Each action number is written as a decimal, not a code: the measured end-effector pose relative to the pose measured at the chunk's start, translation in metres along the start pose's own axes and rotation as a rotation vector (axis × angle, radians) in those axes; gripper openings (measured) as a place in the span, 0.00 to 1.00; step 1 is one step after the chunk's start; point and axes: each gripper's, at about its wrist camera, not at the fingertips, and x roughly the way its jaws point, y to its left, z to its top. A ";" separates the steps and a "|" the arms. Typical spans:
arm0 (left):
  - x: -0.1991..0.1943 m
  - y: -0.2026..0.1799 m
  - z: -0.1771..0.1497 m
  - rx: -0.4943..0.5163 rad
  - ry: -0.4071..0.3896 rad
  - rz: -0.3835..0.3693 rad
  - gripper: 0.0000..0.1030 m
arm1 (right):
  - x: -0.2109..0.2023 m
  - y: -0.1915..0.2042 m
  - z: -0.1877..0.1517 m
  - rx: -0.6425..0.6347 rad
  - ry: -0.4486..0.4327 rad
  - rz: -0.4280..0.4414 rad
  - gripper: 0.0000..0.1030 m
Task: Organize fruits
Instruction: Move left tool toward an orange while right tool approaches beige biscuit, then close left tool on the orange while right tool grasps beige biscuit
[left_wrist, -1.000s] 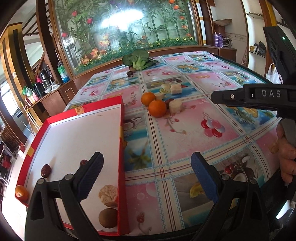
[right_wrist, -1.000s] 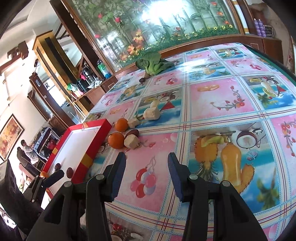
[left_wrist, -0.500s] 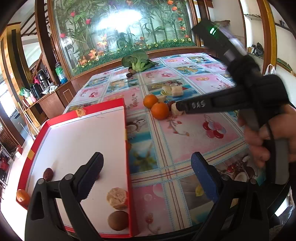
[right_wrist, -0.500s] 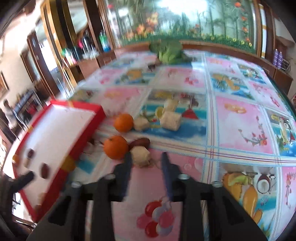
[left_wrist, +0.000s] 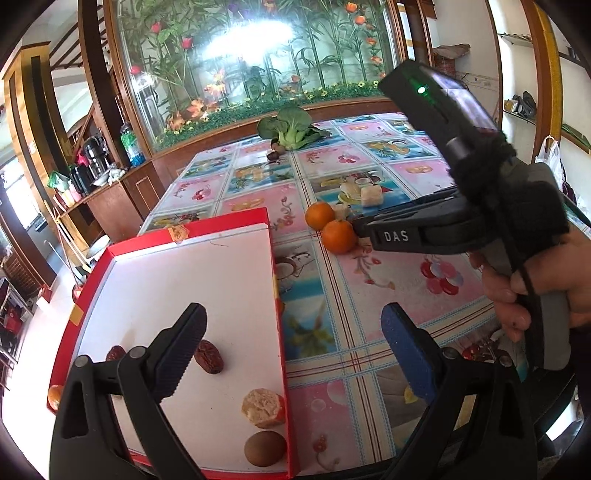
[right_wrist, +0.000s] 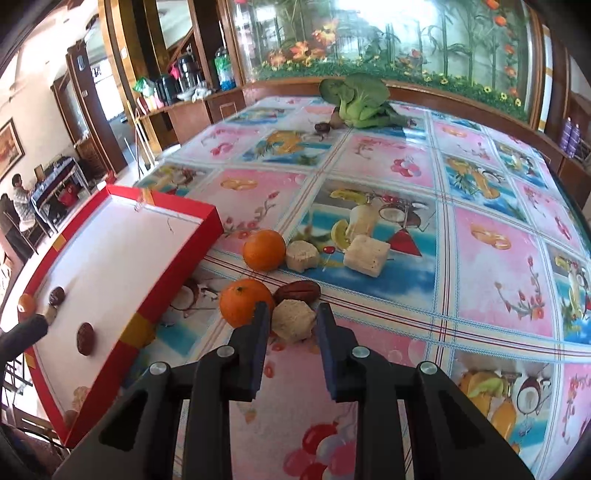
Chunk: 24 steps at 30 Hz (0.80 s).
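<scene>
straddling a pale chunk (right_wrist: 293, 319) w/ narrow fingers, not touching: right gripper (right_wrist: 290, 317); left gripper (left_wrist: 291, 332) wide over red tray (left_wrist: 192, 236).

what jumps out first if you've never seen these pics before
The right hand-held gripper straddles a pale chunk of fruit on the fruit-print tablecloth, beside an orange. To the left, a red tray holds a few fruits, with the open left hand-held gripper over its right edge.

— What sort of place is this?
— A home dining room: a fruit-print tablecloth (right_wrist: 388, 173), a wooden sideboard (left_wrist: 110, 199) with flasks (right_wrist: 184, 75), and a framed picture (right_wrist: 10, 147).
</scene>
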 end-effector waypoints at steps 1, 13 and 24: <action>0.000 0.000 0.000 -0.004 0.006 -0.007 0.93 | 0.001 -0.003 0.000 0.009 0.000 0.018 0.25; 0.003 -0.011 0.007 0.020 0.032 -0.028 0.93 | -0.014 -0.042 -0.016 0.097 -0.050 0.031 0.28; 0.066 -0.011 0.057 -0.013 0.168 -0.115 0.93 | -0.023 -0.057 -0.022 0.115 -0.071 0.010 0.29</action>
